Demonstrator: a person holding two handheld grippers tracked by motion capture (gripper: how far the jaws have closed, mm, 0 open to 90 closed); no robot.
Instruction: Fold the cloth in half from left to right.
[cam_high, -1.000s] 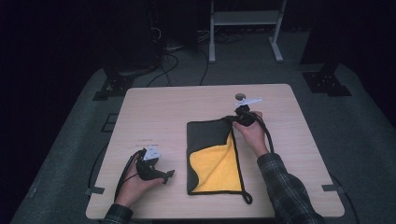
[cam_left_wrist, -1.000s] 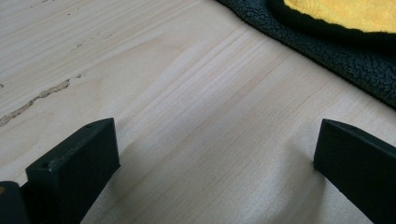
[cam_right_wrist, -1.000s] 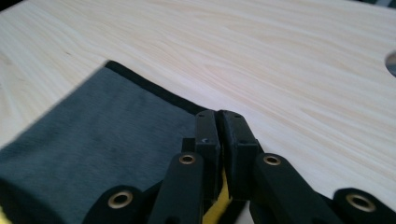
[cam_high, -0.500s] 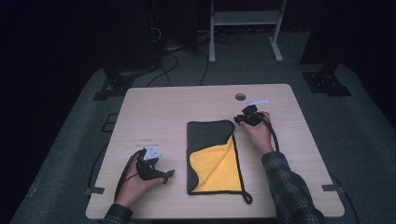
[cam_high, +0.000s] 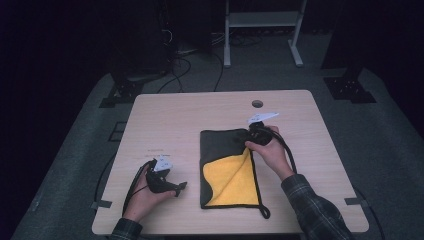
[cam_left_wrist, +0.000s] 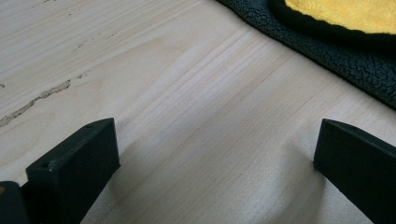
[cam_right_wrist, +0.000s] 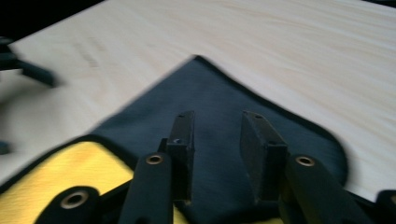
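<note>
A dark grey cloth (cam_high: 220, 145) lies flat in the middle of the wooden table (cam_high: 200, 110), with a corner folded over so its yellow underside (cam_high: 232, 182) shows. My right gripper (cam_high: 252, 132) hovers at the cloth's far right corner. In the right gripper view its jaws stand a little apart over the dark cloth (cam_right_wrist: 215, 93) with nothing between them (cam_right_wrist: 217, 126). My left gripper (cam_high: 177, 189) rests on the table near the front left, pointing toward the cloth. It is wide open (cam_left_wrist: 215, 158) on bare wood, and the cloth's edge (cam_left_wrist: 336, 51) lies ahead.
A small round hole (cam_high: 257, 103) sits near the table's far edge. The right gripper's cable (cam_high: 262, 210) loops along the cloth's right side to the front. A white-legged stand (cam_high: 260, 20) and cables are on the floor behind the table.
My right gripper drew off to the right of the cloth's far corner, then came back left over it. The left gripper has stayed put.
</note>
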